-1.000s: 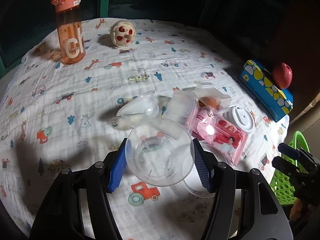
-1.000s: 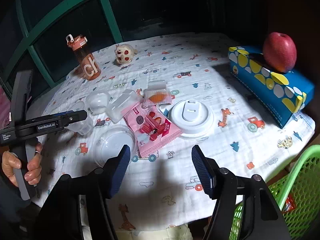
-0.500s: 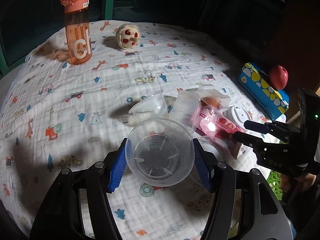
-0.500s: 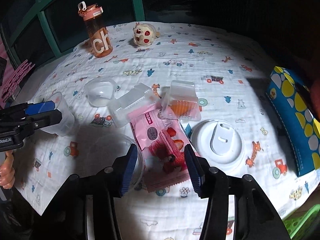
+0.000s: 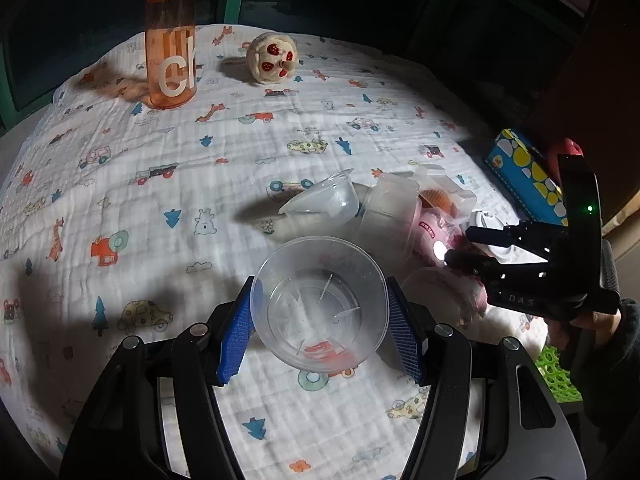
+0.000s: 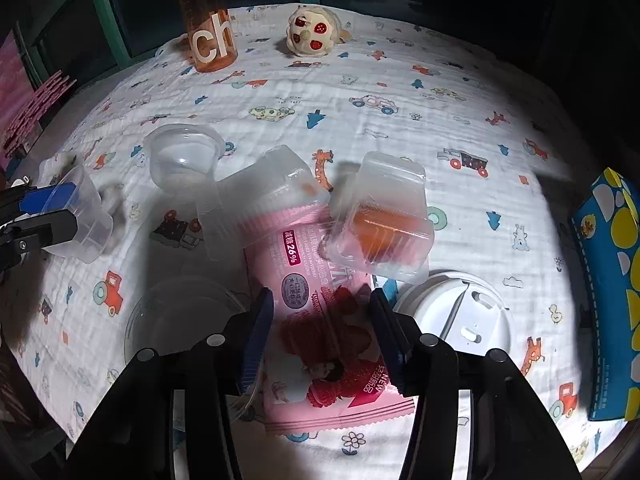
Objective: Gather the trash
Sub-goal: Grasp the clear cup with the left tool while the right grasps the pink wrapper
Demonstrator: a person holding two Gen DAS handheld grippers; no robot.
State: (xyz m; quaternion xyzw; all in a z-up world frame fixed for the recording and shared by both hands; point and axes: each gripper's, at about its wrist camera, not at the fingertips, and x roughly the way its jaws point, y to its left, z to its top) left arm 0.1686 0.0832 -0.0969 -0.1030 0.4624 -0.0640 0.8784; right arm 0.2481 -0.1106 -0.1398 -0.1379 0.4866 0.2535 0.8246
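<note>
My left gripper [image 5: 320, 320] is shut on a clear plastic cup [image 5: 320, 304], held just above the cloth at the table's left; the same cup [image 6: 76, 216] shows in the right wrist view. My right gripper [image 6: 324, 332] hangs low over a pink snack wrapper [image 6: 316, 276]. Its jaws are opening and straddle the wrapper, and the pads do not press it. From the left wrist view, the right gripper [image 5: 456, 246] points at the wrapper [image 5: 432, 232]. Around the wrapper lie a small clear cup [image 6: 182, 156], a clear tub [image 6: 260, 200], a clamshell [image 6: 380, 216] with orange leftovers, a white lid [image 6: 452, 312] and a clear dome lid [image 6: 180, 320].
An orange water bottle [image 6: 206, 20] and a plush toy [image 6: 314, 32] stand at the far edge. A blue spotted box [image 6: 612, 280] lies at the right with a red apple [image 5: 568, 146] on it. A green basket [image 5: 556, 372] sits below the table's right edge.
My right gripper came in from the table's near edge, dropped lower and rolled, and now sits over the pink wrapper with narrower jaws. The left gripper keeps the cup and drifted slightly.
</note>
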